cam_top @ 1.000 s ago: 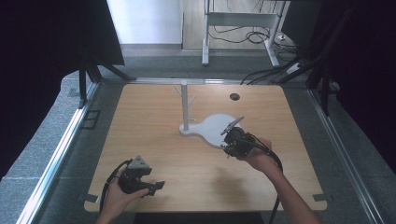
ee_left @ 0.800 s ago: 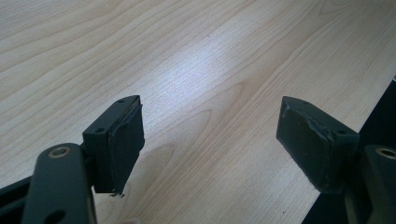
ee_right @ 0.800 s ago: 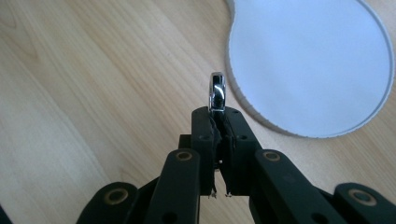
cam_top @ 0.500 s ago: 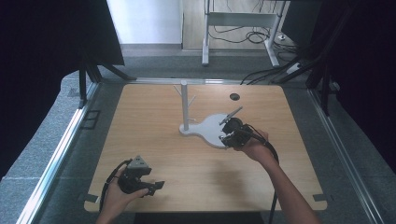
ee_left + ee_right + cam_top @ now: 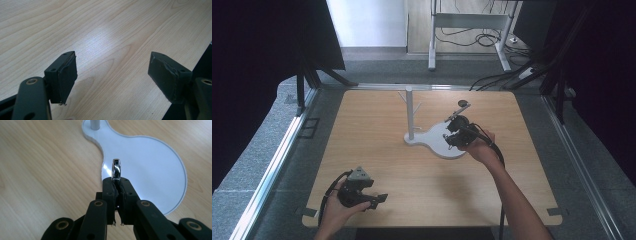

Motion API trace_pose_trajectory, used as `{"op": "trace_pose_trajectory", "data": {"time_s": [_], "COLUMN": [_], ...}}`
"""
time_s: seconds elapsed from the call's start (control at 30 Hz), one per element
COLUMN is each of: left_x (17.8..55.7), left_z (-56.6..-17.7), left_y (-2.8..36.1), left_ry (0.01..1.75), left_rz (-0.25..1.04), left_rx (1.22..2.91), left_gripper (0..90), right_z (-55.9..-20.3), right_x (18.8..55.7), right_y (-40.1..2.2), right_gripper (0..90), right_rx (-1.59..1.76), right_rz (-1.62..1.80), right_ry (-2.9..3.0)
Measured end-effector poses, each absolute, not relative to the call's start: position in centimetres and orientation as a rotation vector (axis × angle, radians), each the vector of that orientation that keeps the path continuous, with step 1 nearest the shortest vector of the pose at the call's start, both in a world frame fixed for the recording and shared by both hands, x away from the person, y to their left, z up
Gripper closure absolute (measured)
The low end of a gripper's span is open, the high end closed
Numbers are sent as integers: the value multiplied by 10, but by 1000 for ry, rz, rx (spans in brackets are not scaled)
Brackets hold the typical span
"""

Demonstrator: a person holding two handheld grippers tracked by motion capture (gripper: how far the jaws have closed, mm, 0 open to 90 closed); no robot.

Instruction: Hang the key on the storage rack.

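Note:
A white stand has an upright pole (image 5: pixel 409 112) with short branches and a flat, pear-shaped base (image 5: pixel 437 144) at the table's middle. My right gripper (image 5: pixel 449 136) hovers over the round end of that base. In the right gripper view its jaws (image 5: pixel 117 182) are shut on a shiny silver ring (image 5: pixel 116 168), which stands on edge above the white base (image 5: pixel 150 157), with the pole (image 5: pixel 95 123) farther ahead. My left gripper (image 5: pixel 379 199) rests low near the table's front left. It (image 5: pixel 112 72) is open, with bare wood between its pads (image 5: pixel 67 72).
The wooden table (image 5: pixel 377 150) has metal rails along its left and right sides. A small dark round spot (image 5: pixel 464 103) lies on the table behind the right gripper. The table's front edge (image 5: pixel 200 60) runs just beside the left gripper.
My right gripper has carried the ring away from the person and slightly left, so it now sits over the stand's base. The left gripper has stayed put.

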State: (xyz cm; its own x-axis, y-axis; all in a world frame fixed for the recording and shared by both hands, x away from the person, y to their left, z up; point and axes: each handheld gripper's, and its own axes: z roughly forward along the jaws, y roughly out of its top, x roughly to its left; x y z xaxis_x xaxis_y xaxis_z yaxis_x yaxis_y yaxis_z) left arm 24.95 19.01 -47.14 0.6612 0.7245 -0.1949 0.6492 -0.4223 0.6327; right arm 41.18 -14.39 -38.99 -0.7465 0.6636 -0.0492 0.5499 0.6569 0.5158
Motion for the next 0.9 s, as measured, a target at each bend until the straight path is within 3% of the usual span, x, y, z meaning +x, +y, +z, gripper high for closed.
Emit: {"op": "trace_pose_trajectory", "data": {"time_s": [0.9], "left_x": [250], "left_z": [-470], "left_y": [193], "left_ry": [1055], "left_rz": [135], "left_rx": [2172], "left_gripper": [238], "right_z": [-382], "right_x": [456], "right_y": [-118], "right_gripper": [845], "right_rx": [1048], "right_rz": [761], "right_ry": [2550]}}
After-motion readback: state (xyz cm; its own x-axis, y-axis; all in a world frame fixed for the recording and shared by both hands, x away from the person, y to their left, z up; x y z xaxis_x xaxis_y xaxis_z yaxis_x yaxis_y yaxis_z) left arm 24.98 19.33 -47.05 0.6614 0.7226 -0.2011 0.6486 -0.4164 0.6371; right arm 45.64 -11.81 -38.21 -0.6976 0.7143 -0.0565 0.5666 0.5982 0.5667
